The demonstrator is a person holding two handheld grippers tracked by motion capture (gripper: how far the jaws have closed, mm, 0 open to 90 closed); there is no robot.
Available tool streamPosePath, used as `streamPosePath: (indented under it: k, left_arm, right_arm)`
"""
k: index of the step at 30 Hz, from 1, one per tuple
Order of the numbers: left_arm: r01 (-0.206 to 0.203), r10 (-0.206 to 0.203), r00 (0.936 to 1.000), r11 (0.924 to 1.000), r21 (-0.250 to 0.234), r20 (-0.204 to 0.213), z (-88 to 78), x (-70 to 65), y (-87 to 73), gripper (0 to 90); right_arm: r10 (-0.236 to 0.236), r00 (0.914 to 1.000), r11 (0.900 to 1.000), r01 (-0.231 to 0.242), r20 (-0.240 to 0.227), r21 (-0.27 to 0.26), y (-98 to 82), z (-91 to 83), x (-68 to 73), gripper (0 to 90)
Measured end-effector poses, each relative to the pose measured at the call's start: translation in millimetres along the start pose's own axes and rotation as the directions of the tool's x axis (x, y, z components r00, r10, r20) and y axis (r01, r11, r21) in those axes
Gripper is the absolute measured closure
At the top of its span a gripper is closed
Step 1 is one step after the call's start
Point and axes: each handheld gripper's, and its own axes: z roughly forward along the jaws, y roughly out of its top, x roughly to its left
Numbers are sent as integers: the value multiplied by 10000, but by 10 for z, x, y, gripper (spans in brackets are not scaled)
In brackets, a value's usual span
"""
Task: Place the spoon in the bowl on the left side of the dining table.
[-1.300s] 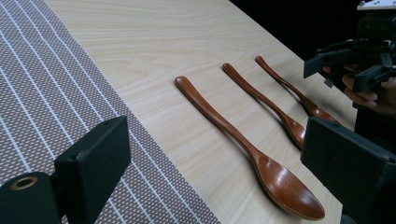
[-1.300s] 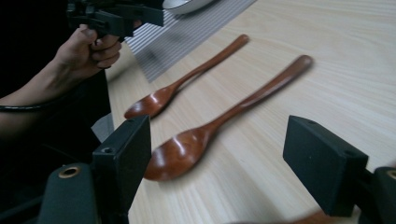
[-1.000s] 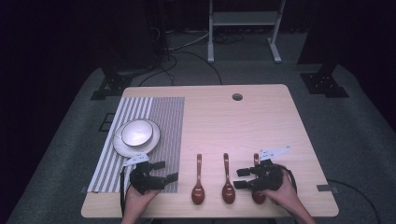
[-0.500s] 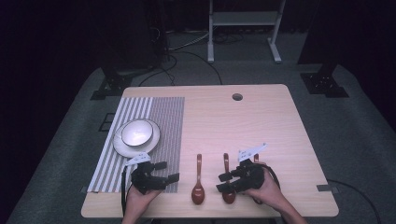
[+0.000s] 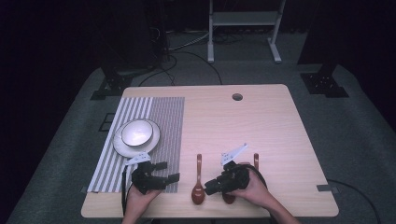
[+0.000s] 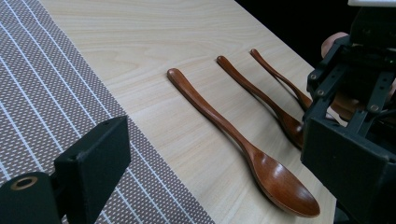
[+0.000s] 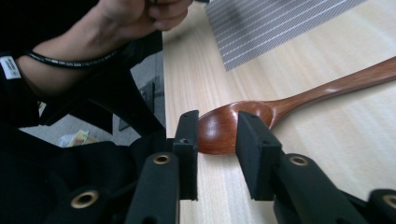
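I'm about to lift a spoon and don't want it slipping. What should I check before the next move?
1. Left spoon sits between the right gripper fingers: ok; its jaws have just been closing.
2. Fingers pressing on that spoon: cannot tell.
3. Middle spoon clear of the grip: cannot tell.
4. Left gripper open, holding nothing: ok.
5. Table beyond the spoons free: ok.

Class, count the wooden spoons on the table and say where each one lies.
3. The left spoon lies just right of the striped mat. The middle spoon is partly under the right gripper. The right spoon shows its handle beyond the person's hand.
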Motion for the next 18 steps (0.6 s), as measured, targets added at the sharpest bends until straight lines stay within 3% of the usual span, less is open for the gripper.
streamPosePath:
  k: [12,18]
  left_arm:
    - [-38,37,9999,10000,11,117,15,-19,0,73]
    - [-68,69,9998,10000,-57,182,15,-30,13,73]
  right_arm:
    - [2,9998,9967,14,-200,809,55,289,11,753]
    - [-165,9998,9913,156,60,1309,21,410,27,764]
